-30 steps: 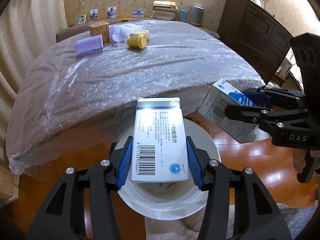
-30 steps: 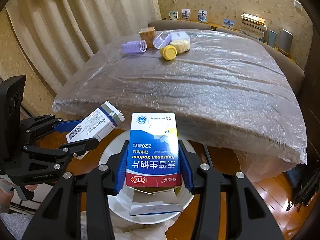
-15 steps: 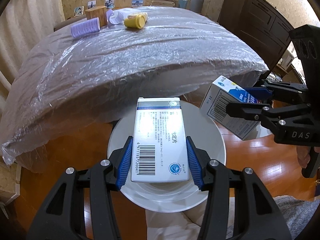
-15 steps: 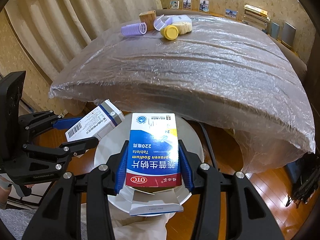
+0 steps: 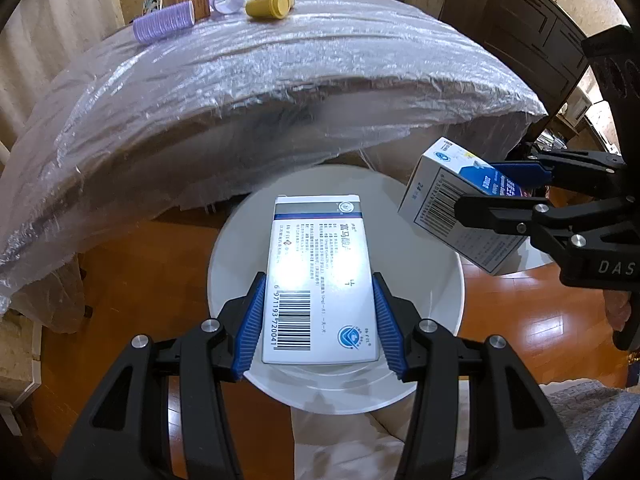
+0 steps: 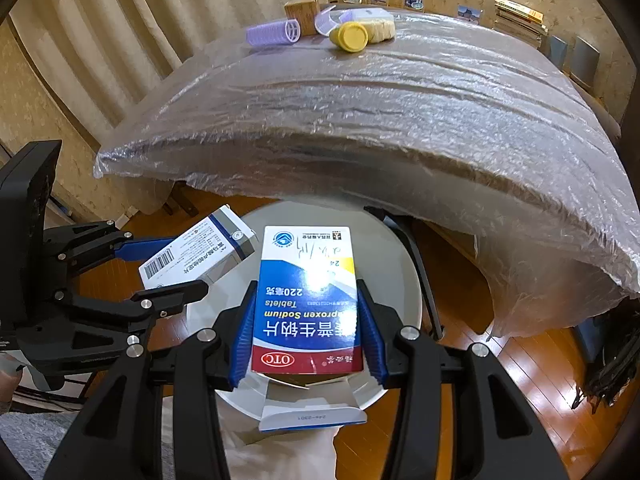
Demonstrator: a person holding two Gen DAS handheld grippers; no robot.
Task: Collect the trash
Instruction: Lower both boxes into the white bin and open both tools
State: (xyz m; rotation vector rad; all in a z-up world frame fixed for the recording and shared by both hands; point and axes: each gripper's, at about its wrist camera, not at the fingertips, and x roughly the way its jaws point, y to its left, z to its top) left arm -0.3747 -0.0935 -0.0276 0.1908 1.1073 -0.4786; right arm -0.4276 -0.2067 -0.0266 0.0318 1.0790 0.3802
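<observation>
Below the plastic-wrapped table (image 5: 280, 92), I centre both clenched claws, left claw (image 5: 318, 320) grasping the white medicine box (image 5: 320, 276) and right claw (image 6: 306, 334) the naproxen box (image 6: 308, 300), over the white bin (image 5: 432, 280) before releasing.

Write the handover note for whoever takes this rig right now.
Left gripper: shut on the white barcode box, held over the white bin.
Right gripper: shut on the blue naproxen box, end flap open, also over the bin.
Done: both boxes picked up.
Left: release both; then the yellow bottle, purple roller and other items on the plastic-covered table.
</observation>
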